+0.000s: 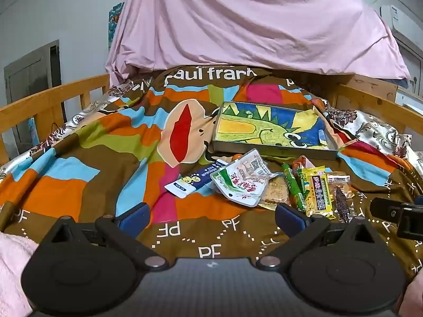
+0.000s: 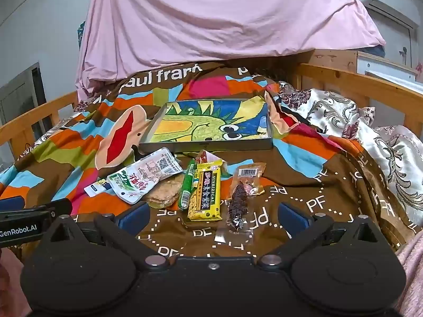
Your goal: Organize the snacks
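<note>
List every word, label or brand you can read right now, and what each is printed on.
"paul frank", cut off by a fold: brown patchwork bedspread
"PF", repeated: same bedspread
"SUSHIZICAI": yellow rectangular snack packet
"GenRobot.AI": black left gripper
Chinese print, barcodes and QR code on the white-green pouch, blue-white sachet and clear dark-snack packet: too small to read.

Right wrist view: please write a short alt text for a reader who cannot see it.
The open right gripper hovers low over a colourful bedspread, facing a loose pile of snack packets: a yellow bar, a green stick, a white pouch and a clear packet of dark dried snack. Behind them lies a shallow tray, empty, with a cartoon drawing inside.
</note>
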Motion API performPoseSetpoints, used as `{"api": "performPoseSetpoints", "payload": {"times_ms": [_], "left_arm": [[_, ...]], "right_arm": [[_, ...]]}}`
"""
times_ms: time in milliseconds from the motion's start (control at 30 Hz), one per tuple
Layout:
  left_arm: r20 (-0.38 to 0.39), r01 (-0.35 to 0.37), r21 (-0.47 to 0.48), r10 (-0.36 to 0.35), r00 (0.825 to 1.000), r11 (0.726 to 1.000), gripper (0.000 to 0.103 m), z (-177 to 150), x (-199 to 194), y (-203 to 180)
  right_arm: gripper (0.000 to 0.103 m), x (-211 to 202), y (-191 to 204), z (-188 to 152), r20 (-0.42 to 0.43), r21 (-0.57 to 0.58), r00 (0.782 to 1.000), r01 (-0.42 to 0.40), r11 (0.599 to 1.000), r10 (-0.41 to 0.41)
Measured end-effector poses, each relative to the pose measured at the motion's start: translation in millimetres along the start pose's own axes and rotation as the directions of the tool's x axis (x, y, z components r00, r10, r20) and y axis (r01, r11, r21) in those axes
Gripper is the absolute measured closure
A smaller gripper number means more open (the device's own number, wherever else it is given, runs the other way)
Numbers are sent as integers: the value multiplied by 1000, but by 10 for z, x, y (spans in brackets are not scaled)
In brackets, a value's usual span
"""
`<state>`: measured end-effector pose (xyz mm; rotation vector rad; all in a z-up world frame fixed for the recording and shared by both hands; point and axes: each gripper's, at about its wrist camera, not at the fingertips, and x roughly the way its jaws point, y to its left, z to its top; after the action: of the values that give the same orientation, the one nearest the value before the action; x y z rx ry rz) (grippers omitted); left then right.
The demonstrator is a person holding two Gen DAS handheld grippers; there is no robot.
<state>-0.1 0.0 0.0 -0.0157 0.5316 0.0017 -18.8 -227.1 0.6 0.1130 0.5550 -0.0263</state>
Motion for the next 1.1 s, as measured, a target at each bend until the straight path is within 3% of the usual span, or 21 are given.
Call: {"api": "performPoseSetpoints", "payload": {"times_ms": [1100], "left_arm": [[5, -4, 9, 4, 1000, 1000, 0, -22, 4, -35]], "right_arm": [[1, 27, 19, -12, -15, -3, 1000, -2, 1000, 2]]}}
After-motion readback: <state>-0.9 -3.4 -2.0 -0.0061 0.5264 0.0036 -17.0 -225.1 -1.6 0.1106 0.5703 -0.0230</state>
